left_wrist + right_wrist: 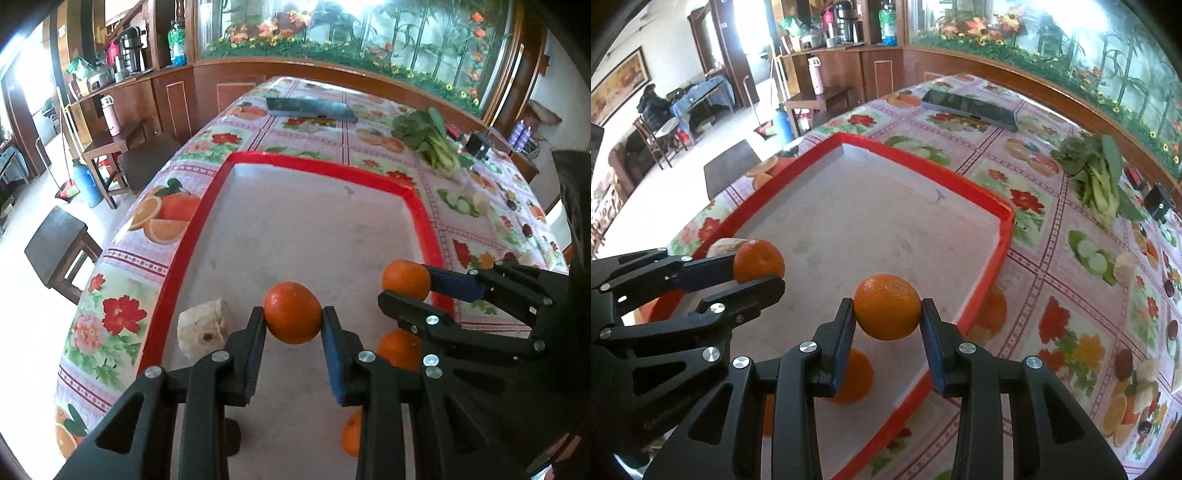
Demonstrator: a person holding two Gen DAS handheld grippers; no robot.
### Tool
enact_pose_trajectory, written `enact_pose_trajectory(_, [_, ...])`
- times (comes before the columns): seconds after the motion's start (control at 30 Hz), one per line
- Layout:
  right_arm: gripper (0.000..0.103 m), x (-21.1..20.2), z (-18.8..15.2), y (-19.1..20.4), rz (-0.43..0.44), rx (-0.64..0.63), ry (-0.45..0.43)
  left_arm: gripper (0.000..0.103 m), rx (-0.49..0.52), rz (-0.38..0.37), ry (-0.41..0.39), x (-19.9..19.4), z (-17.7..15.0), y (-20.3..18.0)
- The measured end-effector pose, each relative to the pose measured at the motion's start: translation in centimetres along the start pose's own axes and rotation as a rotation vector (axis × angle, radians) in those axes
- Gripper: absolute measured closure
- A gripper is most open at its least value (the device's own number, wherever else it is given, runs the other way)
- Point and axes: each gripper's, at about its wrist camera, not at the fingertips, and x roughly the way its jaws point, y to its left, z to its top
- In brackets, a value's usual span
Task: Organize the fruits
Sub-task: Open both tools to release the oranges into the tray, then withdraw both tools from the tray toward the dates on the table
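My left gripper (293,319) is shut on an orange (293,312) and holds it above the near part of a red-rimmed tray (317,162). My right gripper (887,314) is shut on a second orange (887,311) above the tray's near right side (1008,218). Each gripper shows in the other's view: the right one (404,286) with its orange (405,278), the left one (759,271) with its orange (759,260). Two more oranges (399,349) (351,434) lie in the tray below. Another orange (991,314) lies on the tablecloth just outside the rim.
A pale cut root piece (203,326) lies in the tray at the near left. Leafy greens (1097,173), a dark flat case (967,105) and a small black box (1160,201) lie on the flowered tablecloth. Stools (61,247) stand left of the table.
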Motion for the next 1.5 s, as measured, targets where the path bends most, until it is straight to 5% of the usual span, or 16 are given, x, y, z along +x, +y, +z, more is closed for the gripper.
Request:
enact_pose_trajectory(0.43, [0.067,1.0,-0.3,-0.2,-0.002,-0.008,0.024,0.069,0.014,0.053,0.050,1.3,-0.5,-0.1])
enact_pose_trajectory(0.67, [0.062,-0.1,-0.7,-0.2,-0.027,-0.010,0.019,0.044,-0.014,0.081,0.092,0.6,-1.0,0.1])
enact_pose_trajectory(0.93, [0.060,-3.1,-1.8,-0.9,-0.020,0.045,-0.011,0.026,-0.009,0.129,0.023,-2.4,-1.9,-1.0])
enact_pose_trajectory(1.27, [0.032,-7.5,-5.8,-5.4,-0.069,0.204,-0.031,0.021,0.060,0.104,-0.034,-5.5,-2.8,-6.3])
enact_pose_trajectory(1.5, [0.029,-10.0,-10.6,-10.1,-0.090,0.318,-0.019,0.017,0.173,0.085,-0.028,-5.7,-3.6,-12.4])
